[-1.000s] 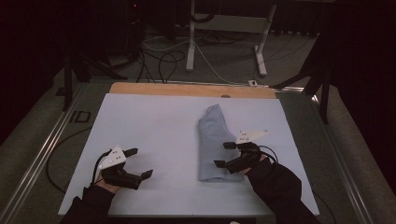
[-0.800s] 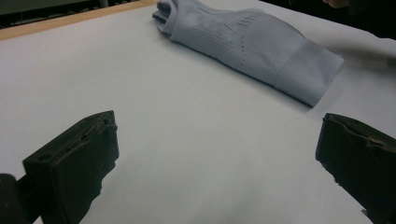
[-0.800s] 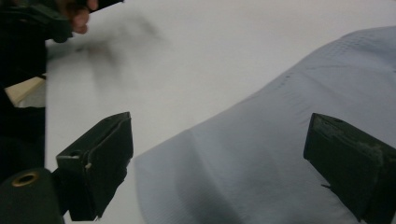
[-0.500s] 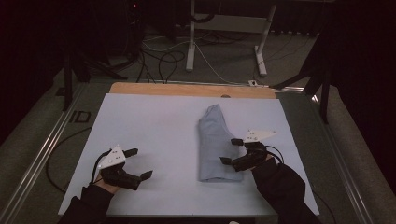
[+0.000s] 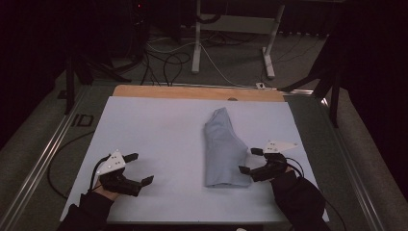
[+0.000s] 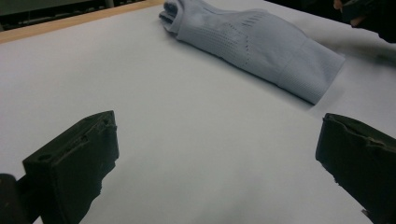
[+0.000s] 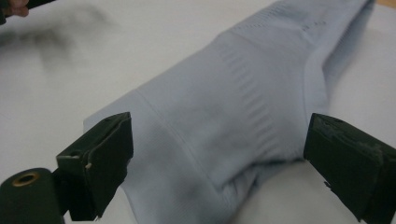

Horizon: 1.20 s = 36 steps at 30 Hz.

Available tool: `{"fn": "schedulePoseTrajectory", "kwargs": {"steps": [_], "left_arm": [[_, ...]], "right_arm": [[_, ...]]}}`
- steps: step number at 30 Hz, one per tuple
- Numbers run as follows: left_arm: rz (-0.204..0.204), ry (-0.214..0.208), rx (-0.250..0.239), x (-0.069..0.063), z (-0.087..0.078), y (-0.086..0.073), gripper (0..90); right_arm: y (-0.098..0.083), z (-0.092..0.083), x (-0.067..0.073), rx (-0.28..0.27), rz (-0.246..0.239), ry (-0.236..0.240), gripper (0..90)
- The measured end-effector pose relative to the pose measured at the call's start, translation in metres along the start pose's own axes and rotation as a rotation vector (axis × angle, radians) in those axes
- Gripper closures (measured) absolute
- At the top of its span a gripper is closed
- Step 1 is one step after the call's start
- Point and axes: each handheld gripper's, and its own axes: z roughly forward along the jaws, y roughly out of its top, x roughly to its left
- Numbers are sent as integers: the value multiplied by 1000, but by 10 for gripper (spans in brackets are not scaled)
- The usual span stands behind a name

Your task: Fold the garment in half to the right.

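A pale blue sock [image 5: 223, 149] lies flat on the light table mat [image 5: 154, 130], right of centre, with its cuff toward the near edge. My right gripper [image 5: 246, 160] is open at the sock's near right edge, jaws pointing left at it. In the right gripper view the sock [image 7: 224, 107] lies between and beyond the spread jaws of my right gripper [image 7: 219, 163]. My left gripper [image 5: 143, 167] rests open at the near left, well apart from the sock. In the left gripper view my left gripper [image 6: 219, 158] stands over bare mat, with the sock [image 6: 254, 44] farther off.
A wooden strip [image 5: 197, 92] runs along the table's far edge. Metal rails [image 5: 43, 159] flank both sides. Beyond the table are desk legs [image 5: 196, 43] and cables on the floor. The mat between the two grippers is bare.
My right gripper has drawn a little to the right, from over the sock's edge to just beside it. The left gripper and the sock have stayed put.
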Motion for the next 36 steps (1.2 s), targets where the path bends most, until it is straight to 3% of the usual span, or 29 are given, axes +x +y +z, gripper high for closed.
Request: {"fn": "schedulePoseTrajectory", "kwargs": {"steps": [5, 8, 12, 20, 32, 36], "left_arm": [[-11, 9, 2, 2, -4, -5, 6], [-17, 12, 7, 4, -4, -8, 6], [-13, 20, 7, 4, -4, -9, 6], [-4, 55, 44, 5, -4, -15, 6], [-41, 115, 35, 12, -11, -22, 6], [-38, 118, 40, 11, -11, -22, 6]], "right_arm": [[-16, -9, -3, 9, 29, -32, 85], [-26, -12, -2, 22, 19, -55, 86], [-36, -17, 2, 9, 13, -61, 86], [-51, -24, 2, 4, 59, -80, 86], [-51, -25, -4, -34, 76, -116, 86], [-52, -23, -3, -22, 75, -120, 86]]}}
